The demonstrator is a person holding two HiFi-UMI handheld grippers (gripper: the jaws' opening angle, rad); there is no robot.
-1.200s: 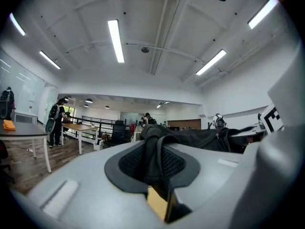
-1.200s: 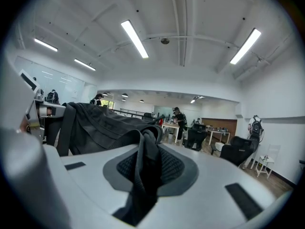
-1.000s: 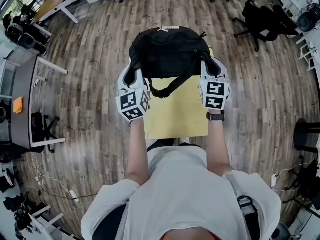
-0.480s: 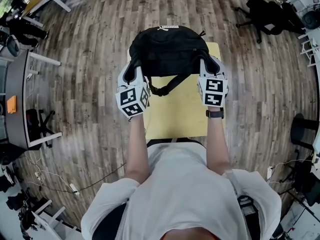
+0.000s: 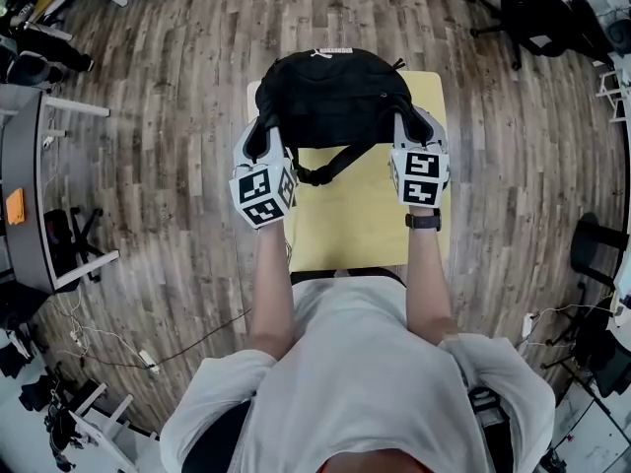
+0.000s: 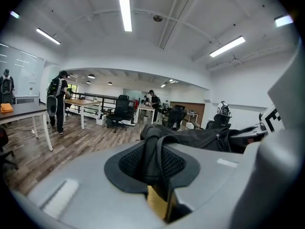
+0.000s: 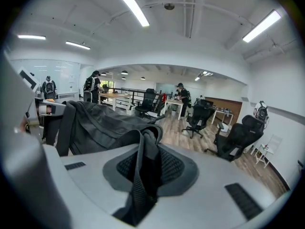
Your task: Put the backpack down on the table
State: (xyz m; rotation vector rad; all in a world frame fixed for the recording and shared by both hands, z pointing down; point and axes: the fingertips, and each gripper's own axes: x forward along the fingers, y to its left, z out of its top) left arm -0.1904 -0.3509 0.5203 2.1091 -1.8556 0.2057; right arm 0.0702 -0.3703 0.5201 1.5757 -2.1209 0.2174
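Note:
A black backpack (image 5: 333,97) hangs over the far half of a small yellow table (image 5: 365,220); whether its bottom touches the top I cannot tell. My left gripper (image 5: 263,138) is shut on the fabric at its left side, my right gripper (image 5: 413,128) on its right side. In the left gripper view a black strap (image 6: 153,157) is pinched between the grey pads, with the backpack's body (image 6: 205,138) beyond and a sliver of yellow table (image 6: 156,205) below. The right gripper view shows a webbing strap (image 7: 144,168) clamped in the jaws and the bag's body (image 7: 95,123) to the left.
Wood floor surrounds the table on all sides. Black office chairs (image 5: 542,23) stand at the upper right, a grey desk (image 5: 25,185) at the left, cables (image 5: 187,348) on the floor. People (image 6: 57,99) stand far off in the room.
Both grippers and the backpack have come down toward the yellow table. More of the table's far edge now shows around the bag. Both grips are unchanged.

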